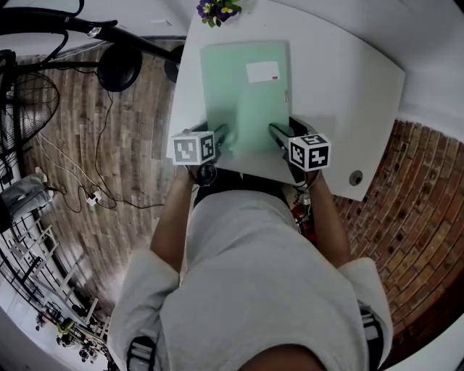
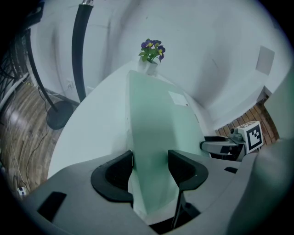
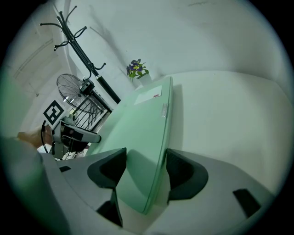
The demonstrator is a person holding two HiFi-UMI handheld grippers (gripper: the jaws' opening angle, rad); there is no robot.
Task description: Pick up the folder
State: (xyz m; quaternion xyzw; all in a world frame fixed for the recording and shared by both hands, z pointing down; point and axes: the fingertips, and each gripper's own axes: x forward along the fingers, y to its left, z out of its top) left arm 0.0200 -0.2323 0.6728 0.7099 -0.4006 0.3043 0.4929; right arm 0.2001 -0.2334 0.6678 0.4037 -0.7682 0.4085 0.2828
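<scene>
Head view: green folder (image 1: 243, 94) lies flat on white table (image 1: 341, 87), near edge toward the person, white label (image 1: 262, 72) at far right. Left gripper (image 1: 220, 133) is at its near left corner, right gripper (image 1: 278, 132) at its near right corner.

Left gripper view only: jaws apart, the folder's left edge between them. Right gripper view only: jaws apart, straddling the right edge, which casts a shadow on the table. Flowers (image 1: 216, 9) at the far edge. The coat stand's (image 3: 78, 41) hooks show only here.

Folder (image 1: 243, 94) mint green, table (image 1: 341, 87) white — flowers (image 1: 216, 10) purple, brick floor (image 1: 420, 217) red-brown
</scene>
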